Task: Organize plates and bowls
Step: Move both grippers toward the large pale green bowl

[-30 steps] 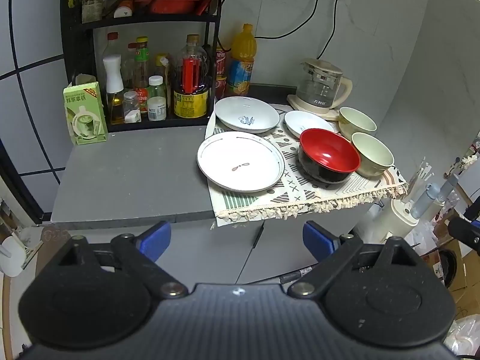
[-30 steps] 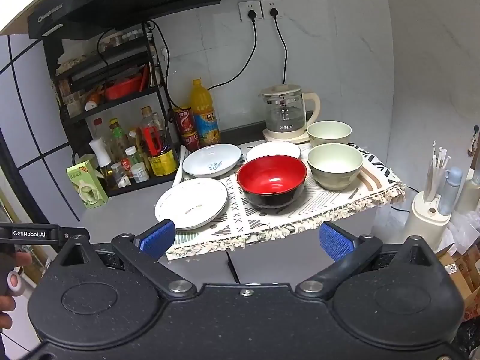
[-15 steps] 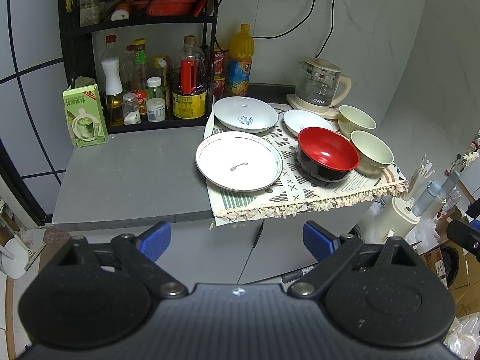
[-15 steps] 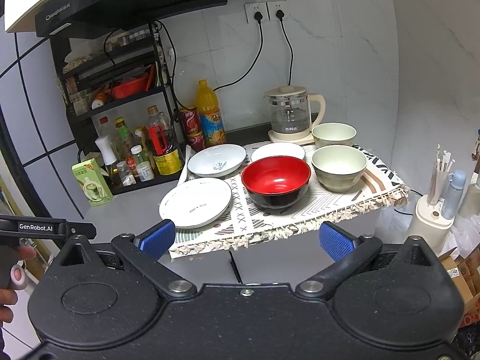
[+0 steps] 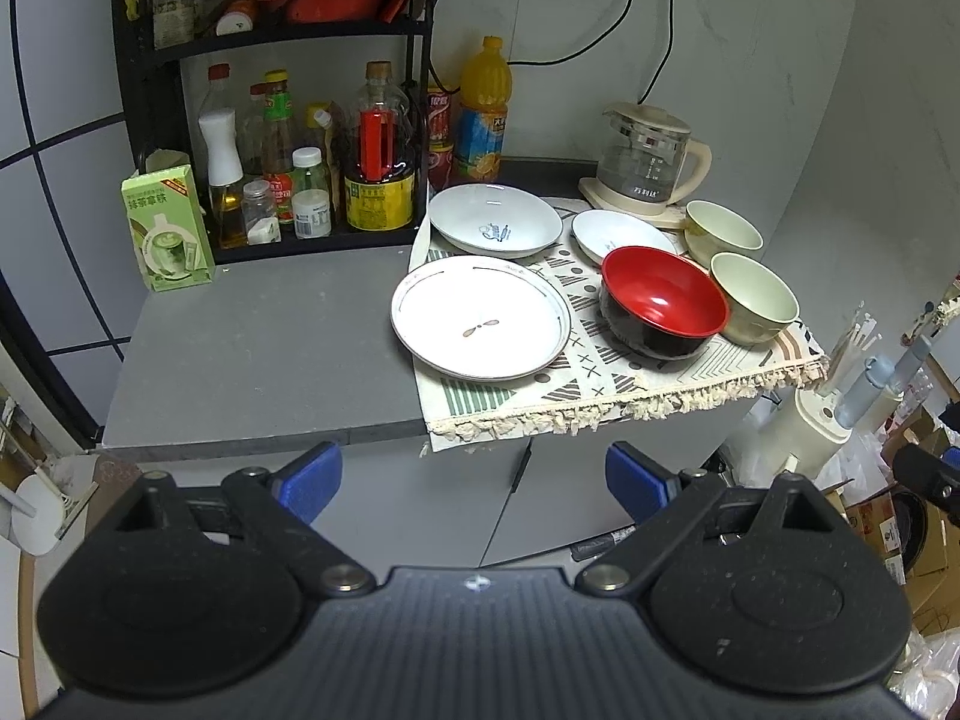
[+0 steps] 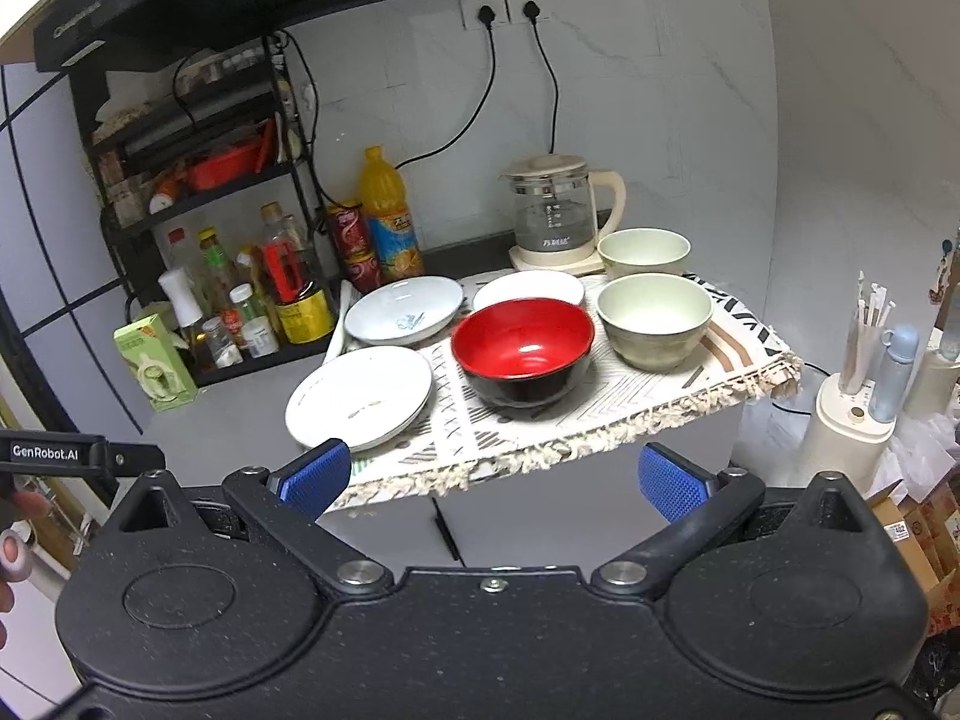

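Three plates [image 5: 480, 317], three bowls [image 5: 663, 300] on patterned cloth [image 5: 600, 381].

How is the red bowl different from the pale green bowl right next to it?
The red bowl is glossy red inside and black outside; the pale green bowl is one matte pale colour inside and out. The red bowl looks wider and sits nearer the big plate; the green one sits nearer the cloth's far end. Both stand upright and empty on the cloth.

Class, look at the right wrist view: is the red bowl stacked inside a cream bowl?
No, the red bowl sits alone on the cloth.
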Motion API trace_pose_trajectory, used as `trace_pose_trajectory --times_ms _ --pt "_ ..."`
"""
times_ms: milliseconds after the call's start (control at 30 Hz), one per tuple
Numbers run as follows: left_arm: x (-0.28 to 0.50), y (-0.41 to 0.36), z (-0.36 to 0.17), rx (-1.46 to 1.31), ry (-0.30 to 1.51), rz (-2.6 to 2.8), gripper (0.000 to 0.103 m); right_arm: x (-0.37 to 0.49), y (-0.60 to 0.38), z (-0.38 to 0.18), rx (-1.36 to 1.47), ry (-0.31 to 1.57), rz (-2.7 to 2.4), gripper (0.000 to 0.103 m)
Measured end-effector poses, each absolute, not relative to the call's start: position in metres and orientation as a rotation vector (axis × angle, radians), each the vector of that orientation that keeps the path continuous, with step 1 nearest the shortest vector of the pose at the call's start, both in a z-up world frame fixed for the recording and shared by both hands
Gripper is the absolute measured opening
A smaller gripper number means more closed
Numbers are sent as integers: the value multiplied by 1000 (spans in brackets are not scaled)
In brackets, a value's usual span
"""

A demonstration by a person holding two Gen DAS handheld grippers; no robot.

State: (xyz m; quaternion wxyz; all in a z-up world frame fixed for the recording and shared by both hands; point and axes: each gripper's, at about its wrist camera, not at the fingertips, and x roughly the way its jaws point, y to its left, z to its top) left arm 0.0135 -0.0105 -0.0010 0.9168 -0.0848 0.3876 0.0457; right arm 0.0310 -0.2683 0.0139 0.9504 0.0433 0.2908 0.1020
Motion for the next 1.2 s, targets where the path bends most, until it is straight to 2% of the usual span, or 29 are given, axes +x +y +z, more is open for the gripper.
trace_pose_trajectory --times_ms 700,1200 --pt "129 -35 -17 -226 814 106 94 141 -297 -4 74 614 219 103" --pt "241 -43 -41 -207 871 57 93 241 -315 -30 110 727 166 103"
